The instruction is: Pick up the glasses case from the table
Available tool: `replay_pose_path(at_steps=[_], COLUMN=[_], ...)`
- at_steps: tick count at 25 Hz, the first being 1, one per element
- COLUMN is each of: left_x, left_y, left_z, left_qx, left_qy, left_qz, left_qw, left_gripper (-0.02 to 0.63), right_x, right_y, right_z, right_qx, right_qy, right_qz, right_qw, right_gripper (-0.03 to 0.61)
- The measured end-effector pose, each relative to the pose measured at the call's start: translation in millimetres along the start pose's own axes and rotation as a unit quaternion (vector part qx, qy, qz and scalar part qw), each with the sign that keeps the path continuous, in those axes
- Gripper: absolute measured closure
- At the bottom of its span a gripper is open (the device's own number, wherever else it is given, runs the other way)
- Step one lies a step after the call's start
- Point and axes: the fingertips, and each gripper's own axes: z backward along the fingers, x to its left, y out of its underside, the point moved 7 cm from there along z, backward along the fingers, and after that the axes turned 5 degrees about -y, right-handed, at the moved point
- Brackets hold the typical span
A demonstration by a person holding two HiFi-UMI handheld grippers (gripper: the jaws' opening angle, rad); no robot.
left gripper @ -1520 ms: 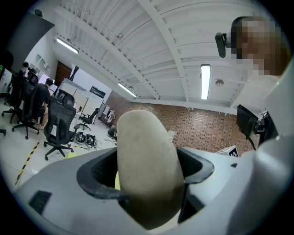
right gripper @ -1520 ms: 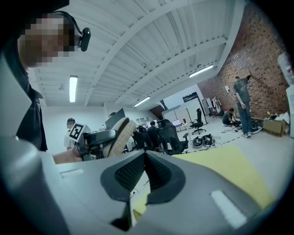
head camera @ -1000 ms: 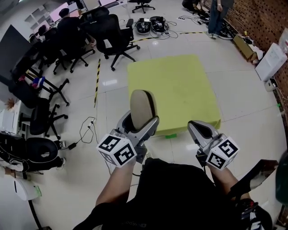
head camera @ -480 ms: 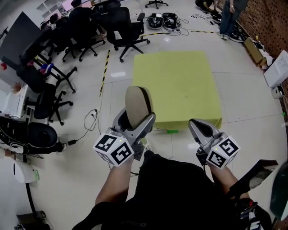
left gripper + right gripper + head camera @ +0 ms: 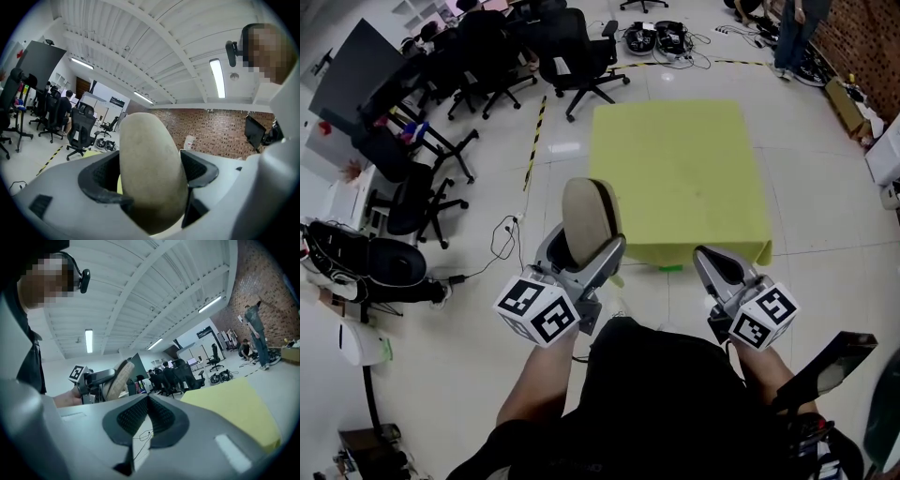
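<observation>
The glasses case (image 5: 589, 217) stays upright, clamped in the left gripper (image 5: 584, 251) and well clear of the yellow table (image 5: 675, 169), which has drifted slightly in the head view. The right gripper (image 5: 719, 264) remains closed on nothing. The pickup looks complete.

Glasses case (image 5: 586, 214) looks like matt, faintly speckled beige fabric, and the table (image 5: 675, 169) has a flat matt yellow-green covering. Floor tiles (image 5: 825, 234) are glossy, and the right gripper (image 5: 148, 411) is matt grey plastic with dimpled black pads (image 5: 165, 417).
</observation>
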Motion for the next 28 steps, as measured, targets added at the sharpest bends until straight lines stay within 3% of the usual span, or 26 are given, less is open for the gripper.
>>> replay_pose_path(at_steps=[7, 15, 28], left_x=[-13, -17, 9], left_y=[7, -2, -2], left_z=[-2, -3, 15], left_qx=[0.023, 0.019, 0.012], left_qy=[0.011, 0.028, 0.035], left_qz=[-0.008, -0.023, -0.013], left_qw=[0.9996, 0.9992, 0.9992], left_gripper=[0.21, 0.21, 0.21], right_x=[1, 3, 23], right_y=[6, 9, 12], right_z=[5, 7, -19], right_qx=[-0.011, -0.017, -0.005], right_qy=[0.001, 0.013, 0.015], right_qz=[-0.013, -0.016, -0.001], right_qw=[1.0, 1.0, 1.0], right_gripper=[0.577, 0.577, 0.577])
